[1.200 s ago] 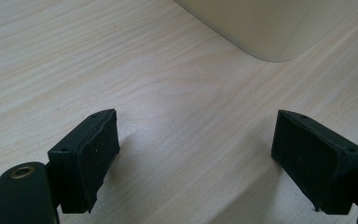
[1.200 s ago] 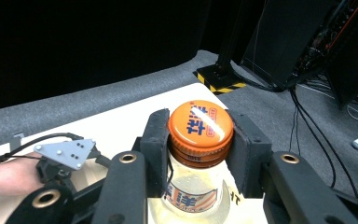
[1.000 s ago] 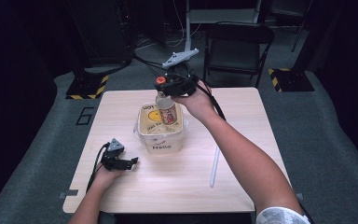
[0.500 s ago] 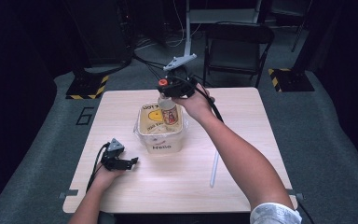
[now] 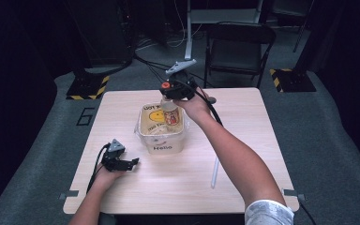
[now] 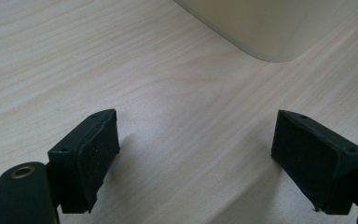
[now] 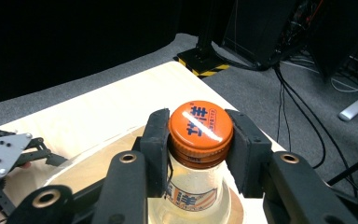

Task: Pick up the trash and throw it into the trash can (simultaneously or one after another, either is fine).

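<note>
Bottle [image 5: 171, 117] now higher over tub [image 5: 161, 140], pinched at its orange cap [image 7: 200, 123] by right claw [image 5: 174, 89]: removal under way. Left claw [image 5: 122, 162] spread, resting on bench [image 5: 243, 140].

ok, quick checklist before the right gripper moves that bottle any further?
1. Right gripper clamped on the bottle at the cap: ok.
2. Bottle upright: ok.
3. Bottle bottom against the tub rim: cannot tell.
4. Left gripper open, holding nothing, resting on the table: ok.
5. Left gripper apart from the tub: ok.
6. White stick lies apart from both: ok.
</note>
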